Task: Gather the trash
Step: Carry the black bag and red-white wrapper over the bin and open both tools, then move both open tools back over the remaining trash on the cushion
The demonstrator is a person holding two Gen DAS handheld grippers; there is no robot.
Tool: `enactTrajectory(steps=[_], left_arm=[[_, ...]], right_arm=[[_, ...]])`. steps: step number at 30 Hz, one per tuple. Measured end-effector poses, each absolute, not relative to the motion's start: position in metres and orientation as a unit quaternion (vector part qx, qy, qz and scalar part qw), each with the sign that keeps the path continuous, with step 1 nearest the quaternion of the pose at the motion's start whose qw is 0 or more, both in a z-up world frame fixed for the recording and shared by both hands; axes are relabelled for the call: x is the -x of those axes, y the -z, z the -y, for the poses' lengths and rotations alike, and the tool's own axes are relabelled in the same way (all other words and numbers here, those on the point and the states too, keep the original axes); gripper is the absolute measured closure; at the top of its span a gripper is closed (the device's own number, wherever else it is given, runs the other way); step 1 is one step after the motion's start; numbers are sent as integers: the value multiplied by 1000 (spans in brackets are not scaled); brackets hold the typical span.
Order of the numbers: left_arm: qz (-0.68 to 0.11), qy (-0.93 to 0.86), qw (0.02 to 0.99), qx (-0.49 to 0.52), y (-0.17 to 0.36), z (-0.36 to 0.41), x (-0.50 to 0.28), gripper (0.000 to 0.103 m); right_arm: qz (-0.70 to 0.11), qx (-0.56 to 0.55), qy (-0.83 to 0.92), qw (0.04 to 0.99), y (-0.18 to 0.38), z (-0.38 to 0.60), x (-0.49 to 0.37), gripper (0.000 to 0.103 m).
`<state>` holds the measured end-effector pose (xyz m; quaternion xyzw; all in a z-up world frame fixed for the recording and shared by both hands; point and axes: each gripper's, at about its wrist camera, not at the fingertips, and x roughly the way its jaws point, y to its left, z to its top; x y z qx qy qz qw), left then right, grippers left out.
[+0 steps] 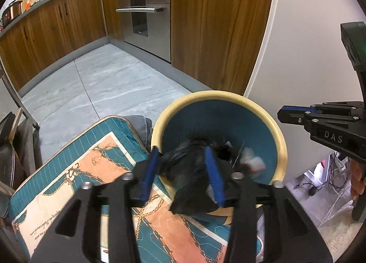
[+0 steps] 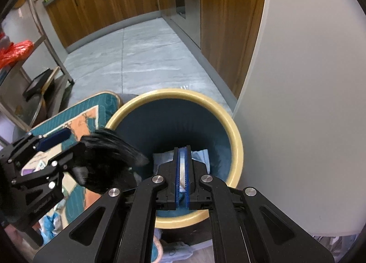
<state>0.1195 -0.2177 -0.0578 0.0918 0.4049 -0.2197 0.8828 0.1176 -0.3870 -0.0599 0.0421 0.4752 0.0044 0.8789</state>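
Observation:
A round bin with a cream rim (image 1: 281, 146) (image 2: 238, 146) and blue inside stands on the floor by a white wall. Paper trash (image 2: 201, 157) lies at its bottom. My left gripper (image 1: 183, 162) (image 2: 59, 146) is open at the bin's near-left rim, and a crumpled black plastic bag (image 1: 189, 167) (image 2: 107, 160) hangs loose between its blue pads, blurred. My right gripper (image 2: 182, 160) (image 1: 283, 112) is shut and empty, held above the bin's mouth on its right side.
A teal and orange quilted mat (image 1: 96, 171) lies left of the bin. Wooden cabinets (image 1: 57, 25), a steel oven (image 1: 146, 6) and a grey tile floor (image 1: 103, 84) lie beyond. A metal rack (image 2: 41, 41) with red bags stands at the left.

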Motion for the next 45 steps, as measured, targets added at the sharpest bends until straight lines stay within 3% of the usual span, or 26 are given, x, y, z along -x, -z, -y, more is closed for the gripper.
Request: enactTrajectory(steps=[4,8,10,14,21,27,45], left_arm=[[-400,214,887,-88,54,215,-119,37],[-389,205,894,-86,45,207,-113,25],[-384,198,899,-75,38,199,-110,20],[-374,191,905,-66,27,187,-101,13],[-355,173,916,-72,8,162,-83,7],[-350,153,921,-71,-2,134,-73,6],[-376,61,923,-65,2,39,-48,6]], right_arm=[[-478,-44,-2,877,57,387,-117,85],[-458,-58,0,887,42,385,-114,56],[-454,-60,-1,889,38,382,-112,48],[-444,-57,-5,894,28,373,-107,30],[-422,-50,-17,905,14,357,-99,13],[-411,-57,-31,909,4,339,-97,7],[-423,-44,-90,901,-1,238,-93,6]])
